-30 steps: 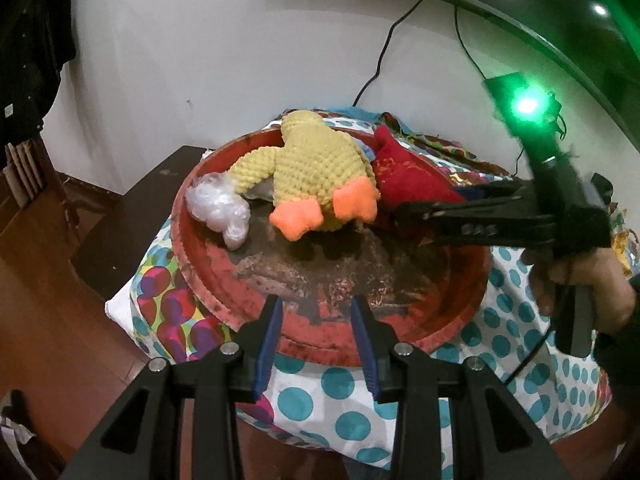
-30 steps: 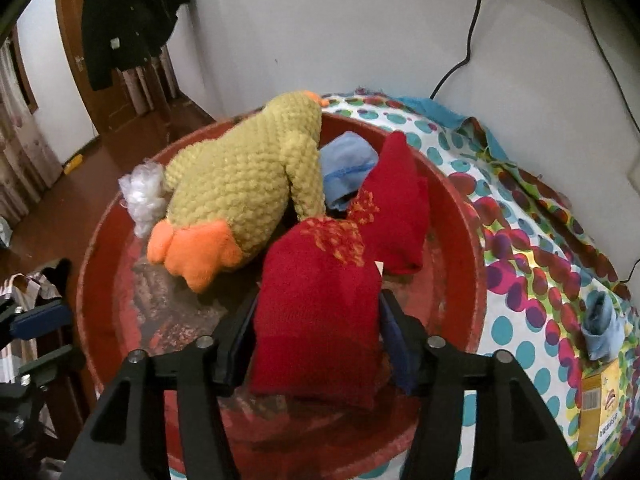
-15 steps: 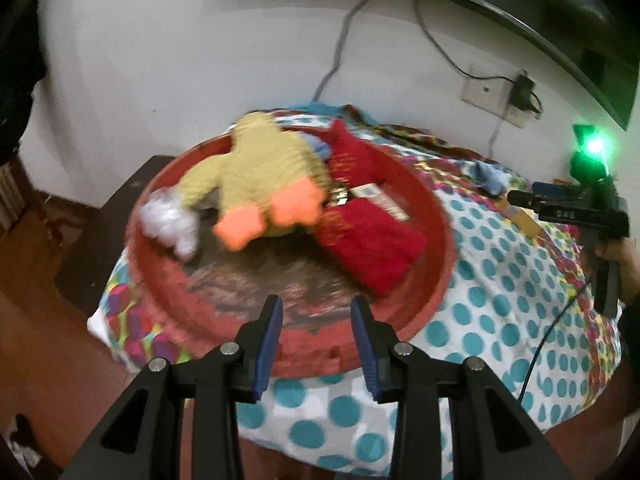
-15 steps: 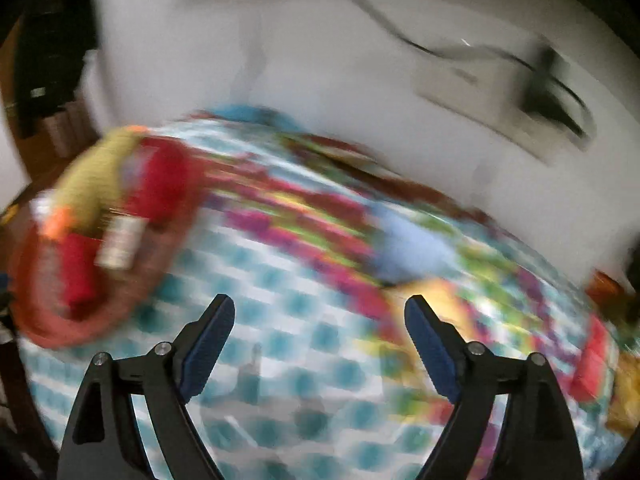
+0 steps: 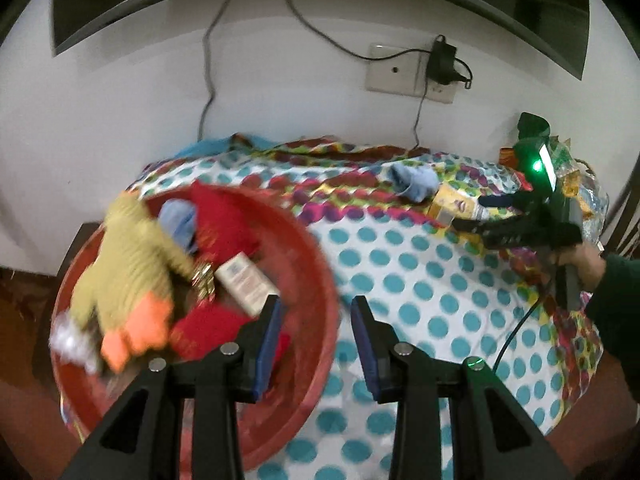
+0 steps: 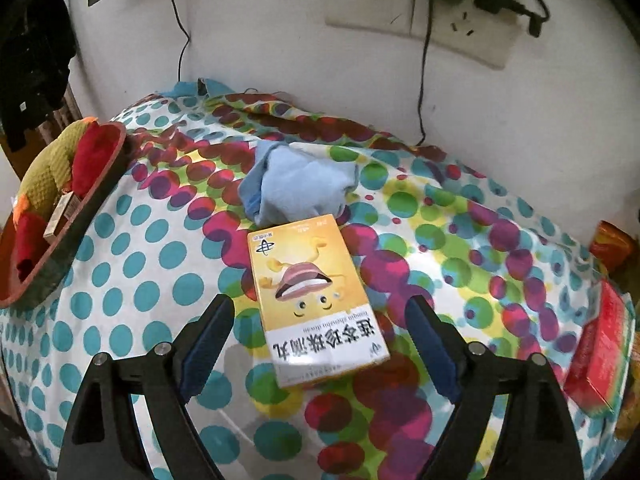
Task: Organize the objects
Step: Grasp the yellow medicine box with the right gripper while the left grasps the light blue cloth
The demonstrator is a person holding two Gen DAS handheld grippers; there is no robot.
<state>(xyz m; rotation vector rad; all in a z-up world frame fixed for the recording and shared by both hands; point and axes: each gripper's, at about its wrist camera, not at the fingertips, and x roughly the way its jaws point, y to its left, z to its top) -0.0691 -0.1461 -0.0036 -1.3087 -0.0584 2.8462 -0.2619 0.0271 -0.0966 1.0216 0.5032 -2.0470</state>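
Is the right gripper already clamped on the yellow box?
No: the right gripper is open, its fingers apart on either side of the yellow box, not touching it.

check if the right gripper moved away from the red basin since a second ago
Yes. The right gripper left the red basin, now at far left, and hovers open over the yellow box on the dotted cloth.

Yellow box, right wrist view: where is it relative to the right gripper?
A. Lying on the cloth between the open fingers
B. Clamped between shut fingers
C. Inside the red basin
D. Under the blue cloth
A: the yellow box lies flat on the dotted cloth, with the right gripper open, fingers apart on either side.
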